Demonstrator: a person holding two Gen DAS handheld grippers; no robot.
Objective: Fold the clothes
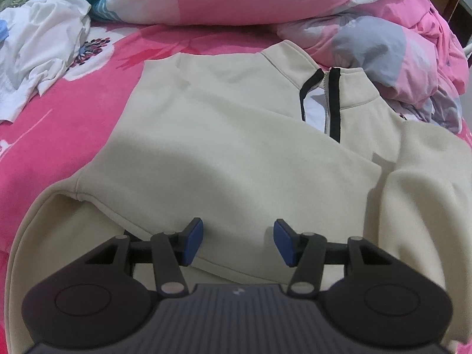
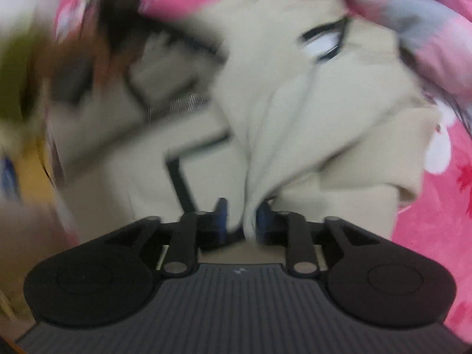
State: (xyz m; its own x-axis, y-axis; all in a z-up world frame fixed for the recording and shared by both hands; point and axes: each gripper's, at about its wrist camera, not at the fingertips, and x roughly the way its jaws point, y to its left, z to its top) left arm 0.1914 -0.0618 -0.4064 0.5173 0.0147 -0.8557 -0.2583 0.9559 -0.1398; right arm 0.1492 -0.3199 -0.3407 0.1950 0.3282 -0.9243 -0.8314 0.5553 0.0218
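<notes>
top (image 1: 224, 135): cream, zip collar, lies flat on pink sheet (image 1: 97, 94), collar toward quilt (image 1: 383, 35) | left gripper (image 1: 238, 243): jaws parted, blue pads apart above top's folded edge, holding nothing | right gripper (image 2: 241, 218): jaws narrow, pinching a bunched fold of top, view blurred | white garment (image 1: 44, 47): crumpled, well apart at left

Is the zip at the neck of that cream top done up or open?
Open. On the cream top, the zip gapes at the collar, its black edges spread apart with white lining showing between them.
</notes>
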